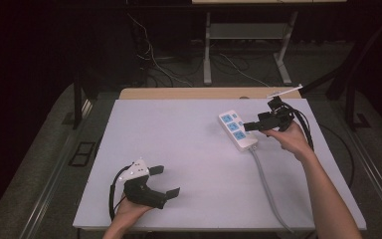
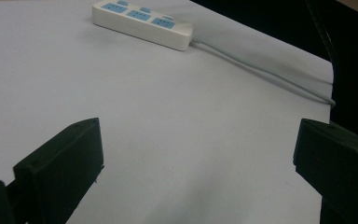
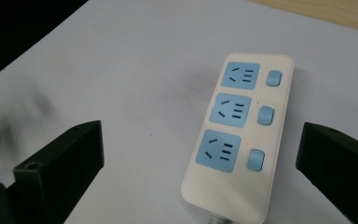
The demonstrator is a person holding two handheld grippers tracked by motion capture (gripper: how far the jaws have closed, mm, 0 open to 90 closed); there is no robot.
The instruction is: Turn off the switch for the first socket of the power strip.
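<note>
White power strip (image 3: 237, 136) with 3 blue sockets beneath the right gripper (image 3: 200, 154).
Its jaws stand wide apart, empty, just above the strip; left gripper (image 1: 165, 181) gapes too, far off.

The left hand-held gripper (image 1: 165, 180) is a black, chunky body with two flat, blocky black jaws, topped by a pale grey three-cornered plate dotted with small dark marks, and a black cable loops out from its rear. The right hand-held gripper (image 1: 252, 126) is likewise black, with a bundle of black cables trailing back over the wrist and a thin pale plate seen edge-on above it. In the gripper views each jaw is a matt black slab with squared corners, one bearing a small round hole, and a brass-coloured ring sits at the base; both forearms are bare, without sleeves.
</note>
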